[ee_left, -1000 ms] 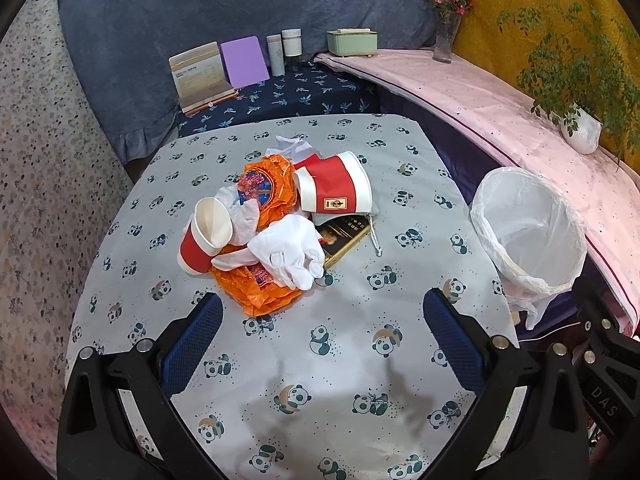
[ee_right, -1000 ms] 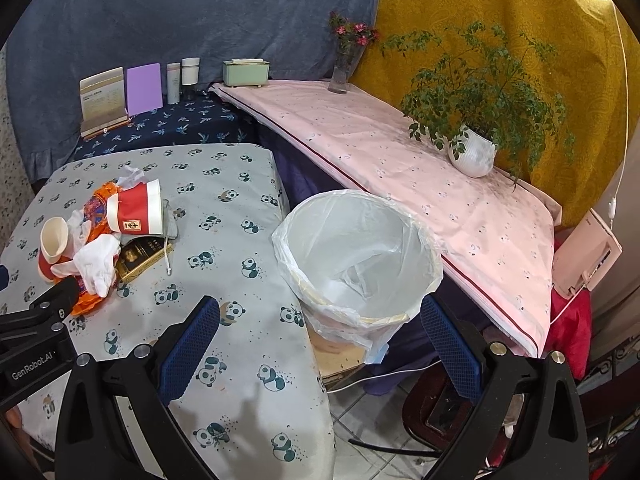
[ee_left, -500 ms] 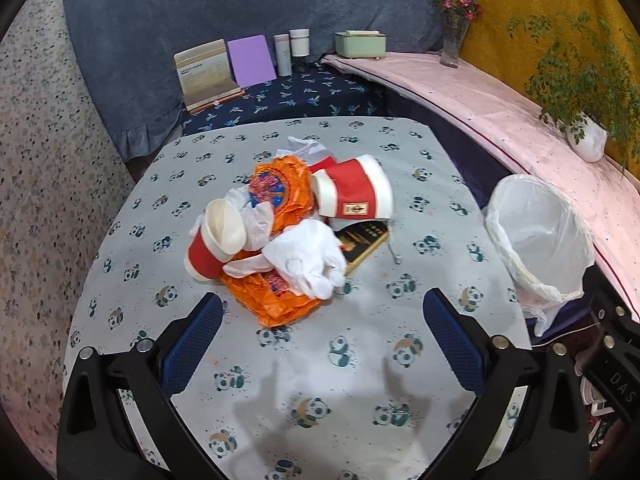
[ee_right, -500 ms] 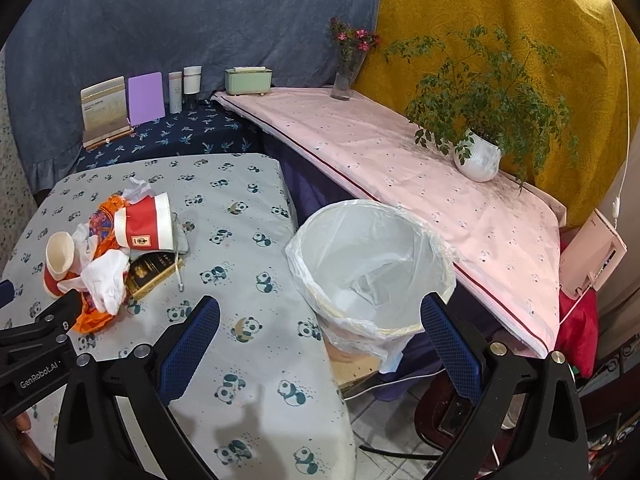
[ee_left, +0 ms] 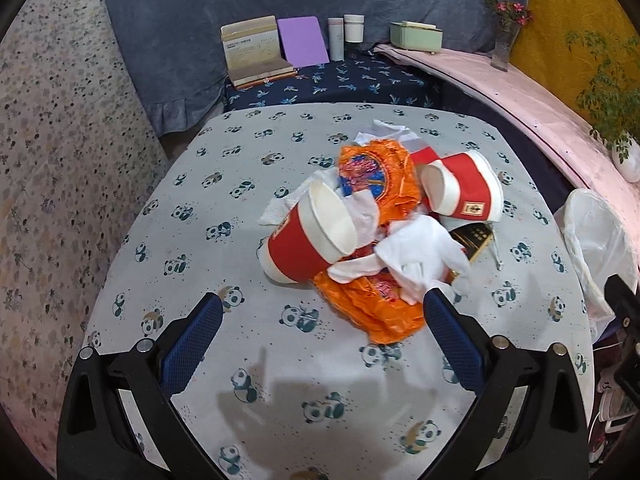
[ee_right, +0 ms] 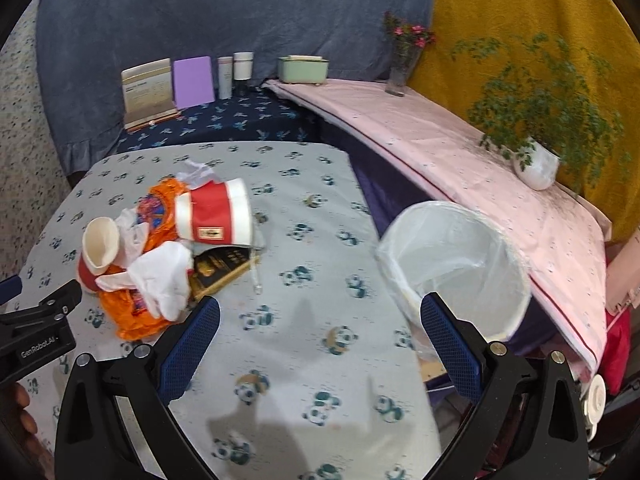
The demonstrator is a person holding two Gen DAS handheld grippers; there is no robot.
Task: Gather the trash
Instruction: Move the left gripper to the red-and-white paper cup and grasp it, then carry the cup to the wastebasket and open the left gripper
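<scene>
A trash pile lies on the panda-print table (ee_left: 224, 208): a near red paper cup (ee_left: 310, 238) on its side, a far red cup (ee_left: 464, 188), an orange wrapper (ee_left: 376, 312), crumpled white tissue (ee_left: 420, 260) and a black-gold packet (ee_left: 474, 240). My left gripper (ee_left: 320, 336) is open and empty, just short of the pile. My right gripper (ee_right: 320, 336) is open and empty over the table's right part, between the pile (ee_right: 168, 248) and the white-lined trash bin (ee_right: 456, 268). The left gripper's body (ee_right: 36, 332) shows at the right wrist view's left edge.
The bin (ee_left: 596, 248) stands off the table's right edge. Behind are a dark blue shelf with a booklet (ee_left: 252, 52), a purple card (ee_left: 302, 40) and two bottles (ee_left: 346, 36). A pink-covered ledge (ee_right: 440, 140) holds a green box, a flower vase and a potted plant (ee_right: 536, 160).
The left gripper has moved forward, closer to the trash pile. The right gripper has swung left, so the pile and table fill more of its view. Both stay open.
</scene>
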